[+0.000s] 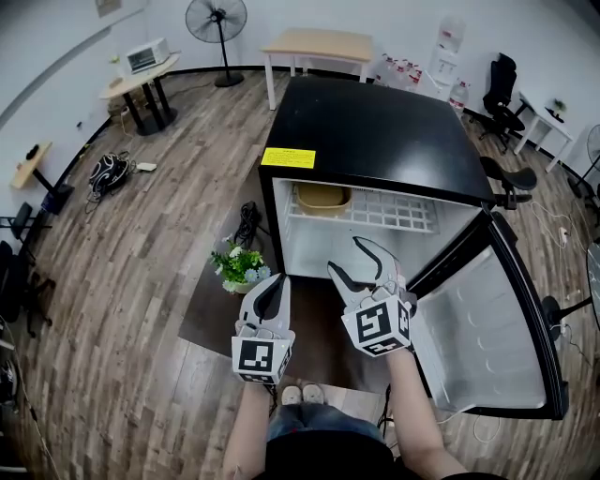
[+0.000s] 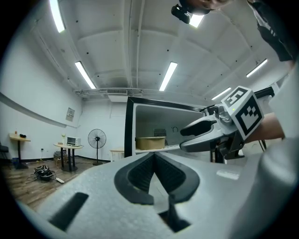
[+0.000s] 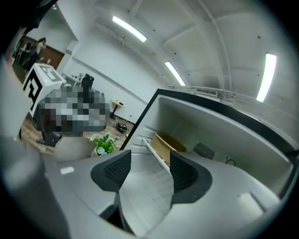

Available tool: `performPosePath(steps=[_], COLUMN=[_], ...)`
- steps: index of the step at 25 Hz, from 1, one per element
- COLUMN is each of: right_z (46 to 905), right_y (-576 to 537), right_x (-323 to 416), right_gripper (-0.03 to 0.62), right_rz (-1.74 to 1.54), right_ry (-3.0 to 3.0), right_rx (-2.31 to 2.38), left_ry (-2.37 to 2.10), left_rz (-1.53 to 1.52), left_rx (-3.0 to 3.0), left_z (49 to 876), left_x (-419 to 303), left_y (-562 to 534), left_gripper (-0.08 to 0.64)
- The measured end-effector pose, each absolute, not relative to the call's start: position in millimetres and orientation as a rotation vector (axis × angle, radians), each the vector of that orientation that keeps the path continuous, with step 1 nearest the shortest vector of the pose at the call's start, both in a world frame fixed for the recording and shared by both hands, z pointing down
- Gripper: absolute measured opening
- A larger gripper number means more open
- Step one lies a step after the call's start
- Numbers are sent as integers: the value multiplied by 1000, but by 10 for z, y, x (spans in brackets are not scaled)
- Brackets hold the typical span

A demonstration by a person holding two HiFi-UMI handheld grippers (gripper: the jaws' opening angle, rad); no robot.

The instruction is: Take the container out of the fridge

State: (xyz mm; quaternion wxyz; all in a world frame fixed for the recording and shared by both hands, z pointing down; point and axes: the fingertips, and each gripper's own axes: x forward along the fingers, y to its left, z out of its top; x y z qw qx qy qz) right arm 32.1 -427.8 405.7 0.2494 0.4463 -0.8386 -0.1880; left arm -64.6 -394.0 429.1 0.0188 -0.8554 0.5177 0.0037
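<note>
A tan round container (image 1: 323, 198) sits at the left of the white wire shelf (image 1: 394, 212) inside the black mini fridge (image 1: 375, 131), whose door (image 1: 487, 328) hangs open to the right. My left gripper (image 1: 275, 284) is shut and empty, low in front of the fridge's left edge. The right gripper (image 1: 354, 258) is open and empty, in front of the fridge opening and below the shelf. The container (image 2: 150, 143) shows beyond the shut left gripper (image 2: 154, 156). Seen between the open right gripper (image 3: 150, 165) fingers, the container (image 3: 169, 145) is still some way off.
A small potted plant (image 1: 241, 267) stands on the floor left of the fridge, beside a dark mat (image 1: 216, 314) and a black cable (image 1: 248, 223). A wooden table (image 1: 317, 42) and a fan (image 1: 217, 19) stand behind the fridge. Office chairs (image 1: 502, 89) are at the right.
</note>
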Motion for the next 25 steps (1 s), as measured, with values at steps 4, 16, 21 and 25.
performPosePath(steps=[4, 16, 21, 25], right_z=[4096, 4115, 4154, 4151], right_y=[-4389, -4861, -5048, -5145], right_x=[222, 112, 79, 23], right_gripper=[252, 250, 250, 250], right_rz=[-637, -930, -933, -914], right_ry=[-2131, -1718, -1685, -1684], right_rx=[1098, 851, 805, 756], left_ry=[1596, 1582, 1593, 1600], left_rz=[22, 35, 33, 29], left_rx=[-2665, -2678, -2675, -2678], left_z=[4278, 4289, 4322, 4351], left_x=[-655, -716, -752, -786], left_y=[-3972, -4053, -4081, -4091], left_gripper=[6, 6, 6, 6])
